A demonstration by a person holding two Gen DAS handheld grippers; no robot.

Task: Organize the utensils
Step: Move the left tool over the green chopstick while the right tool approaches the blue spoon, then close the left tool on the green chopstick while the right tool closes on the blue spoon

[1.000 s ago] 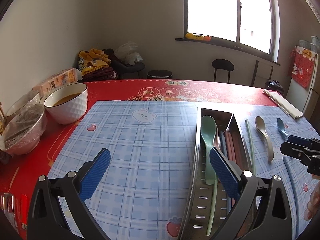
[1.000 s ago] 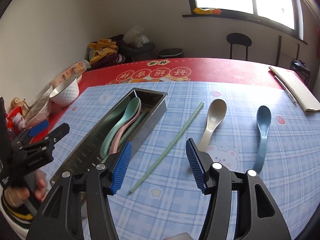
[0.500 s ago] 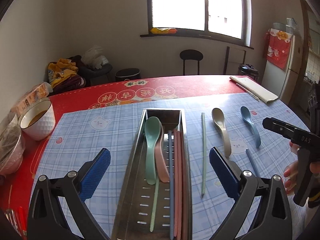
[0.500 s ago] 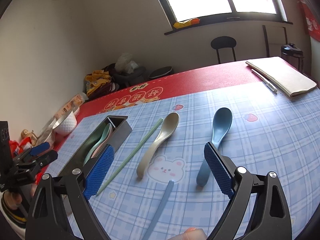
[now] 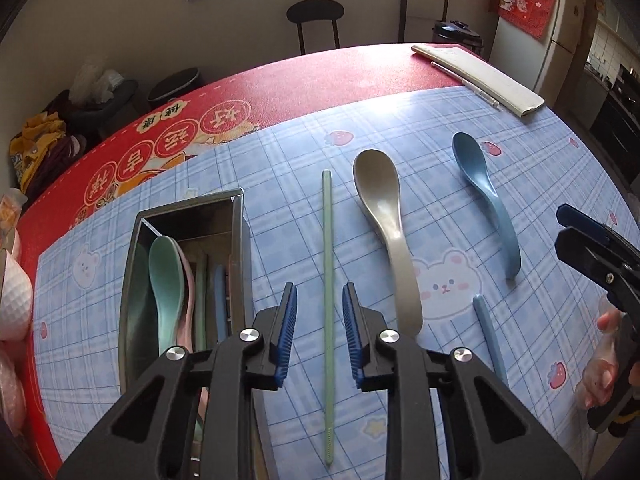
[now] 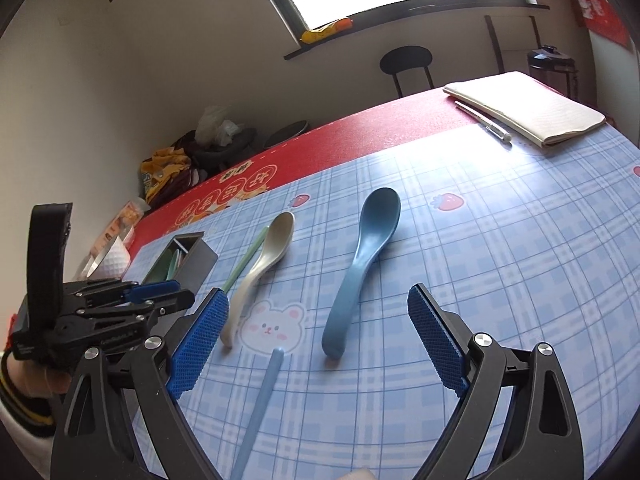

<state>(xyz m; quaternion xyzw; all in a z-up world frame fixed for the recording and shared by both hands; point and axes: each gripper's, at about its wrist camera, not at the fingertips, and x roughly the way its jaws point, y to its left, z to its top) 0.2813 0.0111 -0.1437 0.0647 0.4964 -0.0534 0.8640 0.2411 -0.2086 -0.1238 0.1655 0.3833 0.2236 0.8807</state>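
Observation:
A green chopstick lies on the blue checked mat, and my left gripper straddles it. Its jaws are closing, with a gap still showing on each side of the stick. To its left a metal tray holds a green spoon, a pink spoon and several chopsticks. To the right lie a beige spoon, a blue spoon and a blue chopstick. My right gripper stands wide open, nothing between its pads, with the blue spoon and blue chopstick ahead of it.
A cream notebook with a pen beside it rests at the table's far right corner. A white bowl sits at the left edge on the red tablecloth. A black chair stands behind the table.
My left gripper swung right from over the tray to the green chopstick and its jaws narrowed. My right gripper opened wider and shifted right, towards the blue spoon.

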